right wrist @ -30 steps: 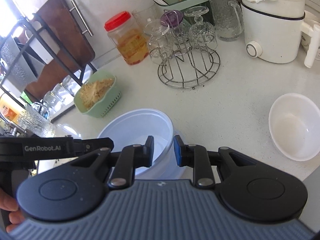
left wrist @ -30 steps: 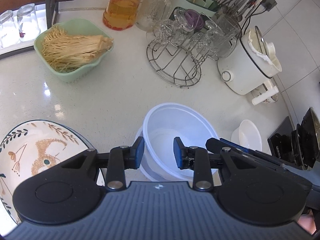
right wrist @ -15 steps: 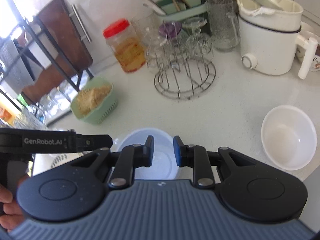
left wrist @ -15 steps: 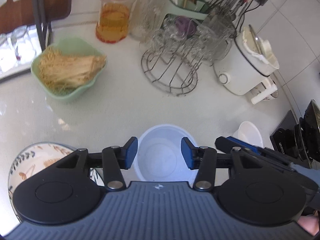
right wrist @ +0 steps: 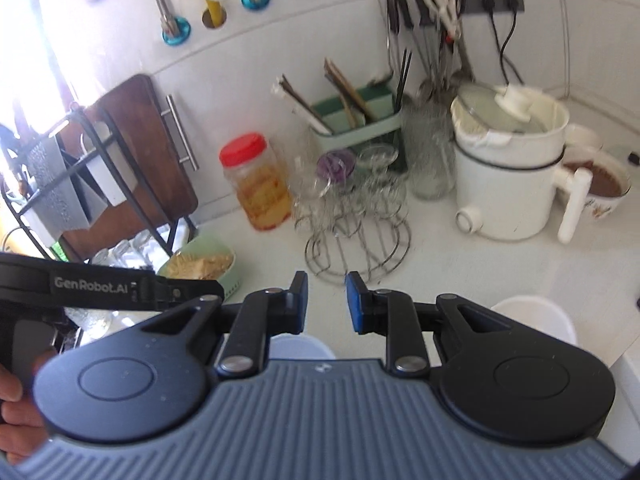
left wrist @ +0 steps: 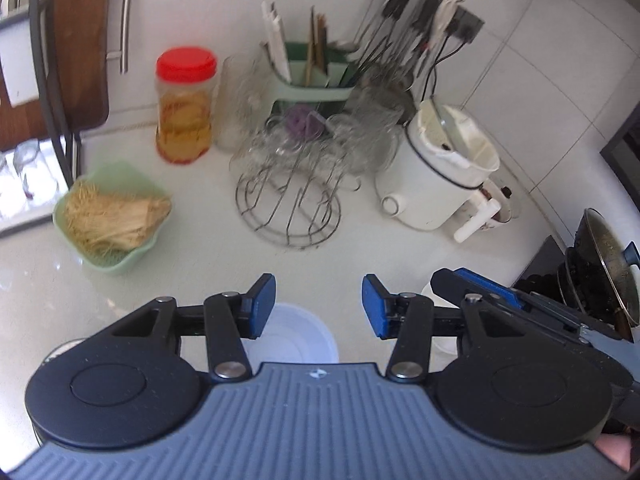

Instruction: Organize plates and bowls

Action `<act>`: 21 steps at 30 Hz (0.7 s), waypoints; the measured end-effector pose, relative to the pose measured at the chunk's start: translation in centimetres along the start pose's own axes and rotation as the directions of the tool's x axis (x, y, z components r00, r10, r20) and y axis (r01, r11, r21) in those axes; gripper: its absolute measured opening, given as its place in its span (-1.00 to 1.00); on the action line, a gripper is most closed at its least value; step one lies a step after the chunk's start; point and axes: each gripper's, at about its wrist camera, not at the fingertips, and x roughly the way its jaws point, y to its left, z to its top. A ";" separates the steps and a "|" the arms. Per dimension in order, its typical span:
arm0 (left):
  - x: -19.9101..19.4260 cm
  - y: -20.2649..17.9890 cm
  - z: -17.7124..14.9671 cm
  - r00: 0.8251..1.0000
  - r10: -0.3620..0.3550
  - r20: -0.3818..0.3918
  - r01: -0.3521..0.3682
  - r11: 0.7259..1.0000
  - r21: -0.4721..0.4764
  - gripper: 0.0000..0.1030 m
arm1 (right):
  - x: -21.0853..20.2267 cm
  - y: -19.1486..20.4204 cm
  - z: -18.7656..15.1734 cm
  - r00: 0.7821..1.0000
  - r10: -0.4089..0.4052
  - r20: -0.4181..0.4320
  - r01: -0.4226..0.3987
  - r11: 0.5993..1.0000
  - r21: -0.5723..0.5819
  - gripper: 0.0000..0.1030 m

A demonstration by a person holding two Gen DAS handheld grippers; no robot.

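The left tool (left wrist: 319,306) hangs above the white glossy desk (left wrist: 208,264) with its blue pads set wide apart and nothing between them. The right tool (right wrist: 327,301) has its pads narrow, with a small gap, and it also holds nothing. The round translucent white plastic bowl (left wrist: 298,338) stands on the desk under both tools, partly hidden by their dark bodies. A smaller white round bowl (right wrist: 532,314) stands to its right, close to the desk's edge, which shows at the lower right of the right wrist view.

Between the tools and the back row the desk is bare, so there is open room for moving forward. At the left stands a pale green square basket with thin yellow-white mushrooms (left wrist: 112,216). Behind the open strip stand a wire rack with upturned glasses (left wrist: 292,200), a clear jar with a red lid (left wrist: 184,108), a green holder with chopsticks (right wrist: 360,120) and a white electric pot with a side handle (right wrist: 512,176). A black wire shelf with a brown wooden board (right wrist: 136,152) closes the left side, and a dark pan (left wrist: 608,268) stands at the far right
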 end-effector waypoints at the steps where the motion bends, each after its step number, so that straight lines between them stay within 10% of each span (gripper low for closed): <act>1: -0.3 -0.5 0.0 1.000 0.004 0.008 -0.004 1.000 0.015 0.05 | -0.3 -0.2 0.1 1.000 -0.001 0.010 0.001 1.000 0.006 -0.50; 21: 1.0 -4.6 -1.2 0.999 0.051 -0.019 -0.049 0.994 0.093 0.04 | -3.2 -4.2 -0.9 0.990 -0.114 0.084 0.115 0.993 -0.001 -0.51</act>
